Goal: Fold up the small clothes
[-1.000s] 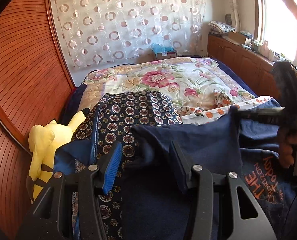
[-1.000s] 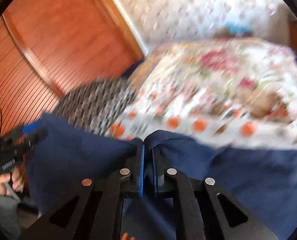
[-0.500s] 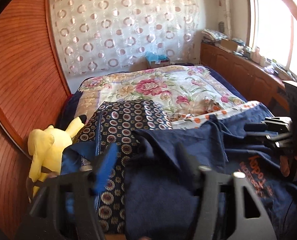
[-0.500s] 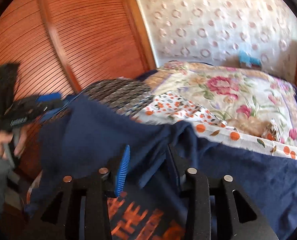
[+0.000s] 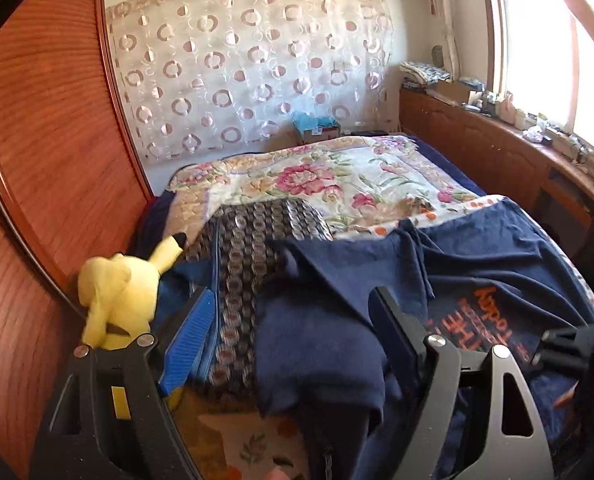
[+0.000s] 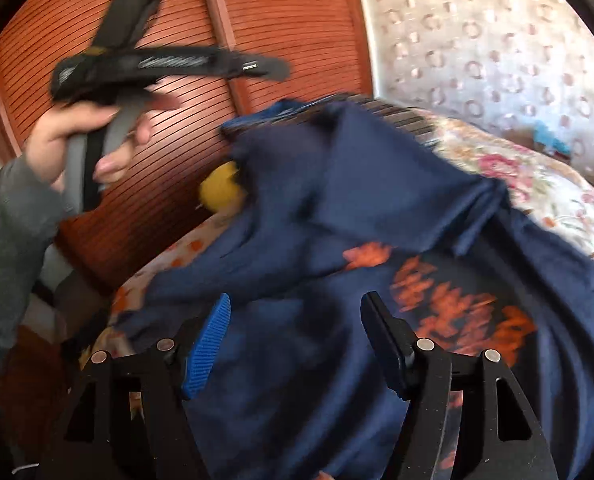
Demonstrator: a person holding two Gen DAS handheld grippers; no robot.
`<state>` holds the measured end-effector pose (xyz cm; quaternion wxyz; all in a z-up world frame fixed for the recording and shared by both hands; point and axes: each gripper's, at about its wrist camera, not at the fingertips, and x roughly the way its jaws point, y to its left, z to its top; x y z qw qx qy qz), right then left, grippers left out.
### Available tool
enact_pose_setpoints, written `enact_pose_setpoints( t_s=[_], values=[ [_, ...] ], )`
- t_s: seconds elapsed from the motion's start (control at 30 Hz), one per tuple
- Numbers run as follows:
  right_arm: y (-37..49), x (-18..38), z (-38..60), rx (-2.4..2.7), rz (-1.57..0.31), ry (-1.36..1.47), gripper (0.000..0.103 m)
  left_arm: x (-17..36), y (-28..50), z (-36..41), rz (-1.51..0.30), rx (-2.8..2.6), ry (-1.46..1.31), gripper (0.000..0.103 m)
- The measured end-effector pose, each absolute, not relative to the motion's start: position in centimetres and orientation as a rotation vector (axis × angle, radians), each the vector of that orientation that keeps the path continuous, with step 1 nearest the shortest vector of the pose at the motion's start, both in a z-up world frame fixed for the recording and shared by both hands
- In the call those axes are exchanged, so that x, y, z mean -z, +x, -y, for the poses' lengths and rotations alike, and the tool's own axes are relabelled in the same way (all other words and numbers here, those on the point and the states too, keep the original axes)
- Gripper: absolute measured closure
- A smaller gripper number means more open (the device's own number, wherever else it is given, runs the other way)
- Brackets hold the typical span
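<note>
A navy T-shirt (image 5: 329, 276) with orange lettering (image 5: 493, 320) lies rumpled on the bed, one flap folded back over its body (image 6: 381, 184). My left gripper (image 5: 293, 300) hovers over its left part. The jaws are opening, and the cloth lies under them without the pads pressing it. My right gripper (image 6: 296, 300) hangs above the shirt near the orange print (image 6: 449, 300). Its jaws are also opening, with nothing clamped. The right wrist view is blurred and shows a hand (image 6: 77, 136) holding the left gripper up at the left.
A dark patterned pillow (image 5: 257, 236) and a yellow plush toy (image 5: 117, 292) sit left of the shirt, by the wooden slatted wall (image 5: 45, 140). A floral quilt (image 5: 337, 176) covers the far bed. A wooden sideboard (image 5: 497, 148) runs under the window at the right.
The right gripper was shut on a navy fold; it has let go, opened wide and swung away. The left gripper has opened wider and drawn back. The folded flap now rests on the shirt.
</note>
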<state>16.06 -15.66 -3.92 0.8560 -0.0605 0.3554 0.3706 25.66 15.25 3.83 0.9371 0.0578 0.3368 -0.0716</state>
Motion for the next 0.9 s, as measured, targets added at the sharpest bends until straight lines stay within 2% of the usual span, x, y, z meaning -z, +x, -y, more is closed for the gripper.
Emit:
enact_pose_setpoints(
  t_s=[0.37, 0.7, 0.9],
  values=[
    [14.3, 7.5, 8.4, -0.862, -0.840, -0.204, 0.033, -0.4, 22.8, -19.5, -0.755, 0.107, 0.045, 0.023],
    [13.1, 9.1, 4.8, -0.902, -0.824, -0.345, 0.034, 0.1, 22.3, -21.5, -0.743, 0.117, 0.006, 0.023],
    [12.8, 10.4, 3.4, -0.873, -0.789, -0.423, 0.042, -0.2, 22.8, -21.4, -0.745, 0.116, 0.018, 0.023]
  ],
)
